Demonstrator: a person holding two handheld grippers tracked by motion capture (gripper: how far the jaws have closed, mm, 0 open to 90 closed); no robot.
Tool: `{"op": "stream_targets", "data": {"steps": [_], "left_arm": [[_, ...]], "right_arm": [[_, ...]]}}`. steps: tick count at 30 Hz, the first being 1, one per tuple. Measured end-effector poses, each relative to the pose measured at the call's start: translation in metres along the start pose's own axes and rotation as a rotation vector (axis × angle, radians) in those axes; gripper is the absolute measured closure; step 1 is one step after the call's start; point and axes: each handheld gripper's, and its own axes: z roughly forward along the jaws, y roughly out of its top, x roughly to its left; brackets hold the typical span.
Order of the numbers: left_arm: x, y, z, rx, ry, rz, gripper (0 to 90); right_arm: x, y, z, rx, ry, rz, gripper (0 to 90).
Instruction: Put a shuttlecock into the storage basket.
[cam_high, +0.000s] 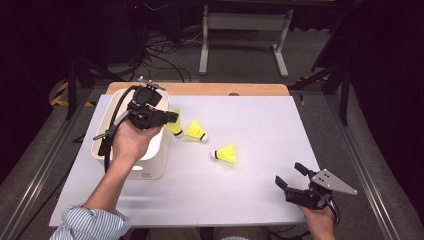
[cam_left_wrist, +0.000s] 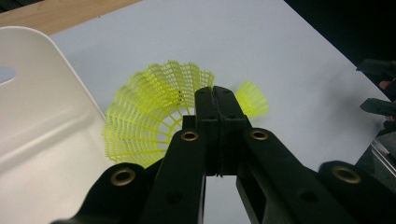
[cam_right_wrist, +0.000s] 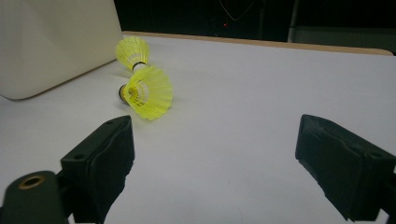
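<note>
High view: the left gripper (cam_high: 170, 118) hangs over the white bin (cam_high: 152, 167) rim, fingers clamped on a yellow shuttlecock (cam_high: 175, 127); the right gripper (cam_high: 290, 176) rests at five o'clock on the table (cam_high: 260, 200).
Left gripper view: fingers pinch the shuttlecock's skirt.
Right gripper view: fingers wide apart, two more shuttlecocks (cam_right_wrist: 147, 93) at eleven o'clock.

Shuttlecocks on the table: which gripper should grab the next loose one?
Right. The right gripper is open and empty, facing the near shuttlecock across bare table. The left gripper is shut on a shuttlecock beside the white bin.
</note>
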Motion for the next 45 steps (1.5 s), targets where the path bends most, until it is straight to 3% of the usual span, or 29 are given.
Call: {"op": "stream_targets", "data": {"steps": [21, 45], "left_arm": [[0.016, -0.007, -0.020, -0.033, 0.030, -0.038, 90.0], [0.033, -0.017, -0.035, -0.047, 0.093, -0.074, 90.0]], "right_arm": [[0.000, 0.000, 0.000, 0.000, 0.001, 0.004, 12.3], [0.000, 0.000, 0.000, 0.001, 0.000, 0.002, 12.3]]}}
